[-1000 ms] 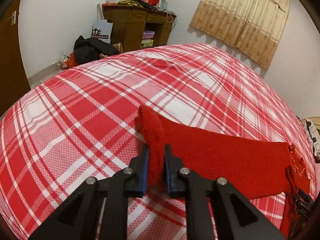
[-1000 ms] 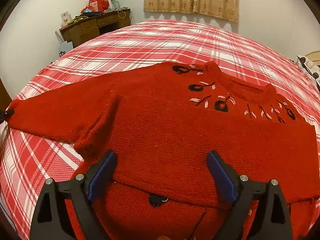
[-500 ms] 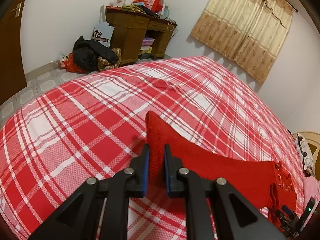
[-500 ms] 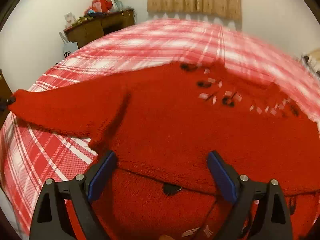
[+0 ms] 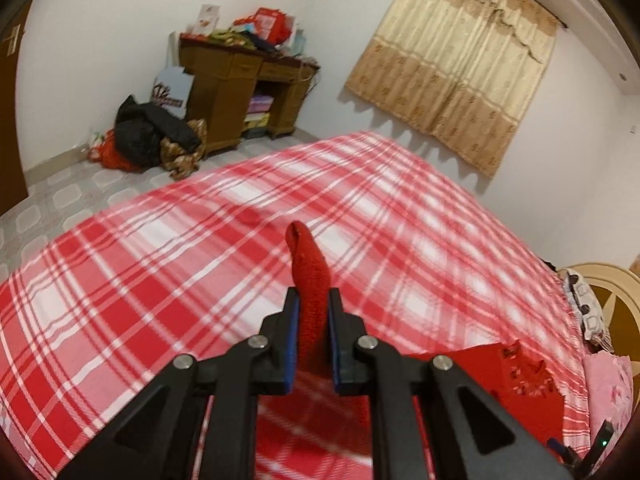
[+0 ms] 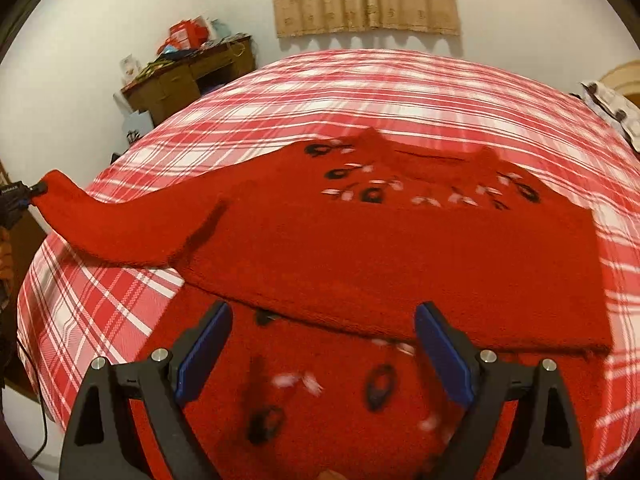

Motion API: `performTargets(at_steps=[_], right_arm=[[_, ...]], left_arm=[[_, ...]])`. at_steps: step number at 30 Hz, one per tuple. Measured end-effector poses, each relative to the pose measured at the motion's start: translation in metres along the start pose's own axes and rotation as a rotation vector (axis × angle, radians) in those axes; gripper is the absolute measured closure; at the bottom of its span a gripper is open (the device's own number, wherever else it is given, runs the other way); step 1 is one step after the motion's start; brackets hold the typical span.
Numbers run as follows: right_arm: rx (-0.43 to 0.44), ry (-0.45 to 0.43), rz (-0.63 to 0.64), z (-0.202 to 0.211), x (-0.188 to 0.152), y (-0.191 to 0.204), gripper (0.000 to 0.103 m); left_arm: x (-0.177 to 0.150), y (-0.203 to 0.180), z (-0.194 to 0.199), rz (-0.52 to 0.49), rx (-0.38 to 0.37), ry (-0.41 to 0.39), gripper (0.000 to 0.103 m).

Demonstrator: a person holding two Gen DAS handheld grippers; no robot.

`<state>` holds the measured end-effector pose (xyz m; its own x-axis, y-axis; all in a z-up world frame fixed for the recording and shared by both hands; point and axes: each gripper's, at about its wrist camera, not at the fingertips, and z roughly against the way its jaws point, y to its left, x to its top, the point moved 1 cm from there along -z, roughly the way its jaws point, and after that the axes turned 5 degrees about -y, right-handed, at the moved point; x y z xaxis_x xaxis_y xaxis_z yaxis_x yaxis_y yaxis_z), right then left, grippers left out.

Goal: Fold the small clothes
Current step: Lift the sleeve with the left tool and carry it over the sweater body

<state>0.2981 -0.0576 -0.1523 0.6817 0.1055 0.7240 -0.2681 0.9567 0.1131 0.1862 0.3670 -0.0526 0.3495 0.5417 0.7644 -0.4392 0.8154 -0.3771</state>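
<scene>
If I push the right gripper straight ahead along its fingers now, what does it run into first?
Most likely the red sweater. The right gripper is open and empty, and the sweater's folded-over edge lies directly ahead between its fingers on the plaid bedspread. How high the gripper sits above the fabric is unclear.

A: Sweater (image 6: 400, 256): fuzzy, matt red knit. Bedspread (image 5: 160, 280): woven plaid cloth, fine waffle texture.

B: Left gripper (image 5: 312, 312): matt black plastic, blue pads (image 5: 295, 320), shiny metal pins. Desk (image 5: 224, 80): brown wood.
</scene>
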Motion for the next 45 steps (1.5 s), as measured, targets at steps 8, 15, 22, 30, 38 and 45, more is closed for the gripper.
performTargets(at_steps=[8, 15, 22, 30, 38, 45], right_arm=[[-0.031, -0.038, -0.076, 0.041, -0.009, -0.048, 0.01], [-0.05, -0.067, -0.111, 0.068, -0.019, -0.073, 0.01], [-0.061, -0.093, -0.149, 0.089, -0.03, -0.092, 0.01], [-0.065, -0.112, -0.168, 0.107, -0.041, -0.105, 0.01], [-0.07, -0.128, -0.204, 0.118, -0.051, -0.121, 0.01], [-0.062, -0.116, -0.251, 0.112, -0.065, -0.132, 0.01]], left_arm=[[0.015, -0.064, 0.008, -0.049, -0.072, -0.024, 0.09], [0.013, -0.118, 0.02, -0.11, -0.16, -0.035, 0.09], [0.022, -0.174, 0.032, -0.158, -0.24, -0.067, 0.09], [0.023, -0.229, 0.043, -0.19, -0.32, -0.092, 0.09], [0.018, -0.282, 0.049, -0.215, -0.421, -0.085, 0.09], [0.009, -0.323, 0.057, -0.237, -0.491, -0.078, 0.09]])
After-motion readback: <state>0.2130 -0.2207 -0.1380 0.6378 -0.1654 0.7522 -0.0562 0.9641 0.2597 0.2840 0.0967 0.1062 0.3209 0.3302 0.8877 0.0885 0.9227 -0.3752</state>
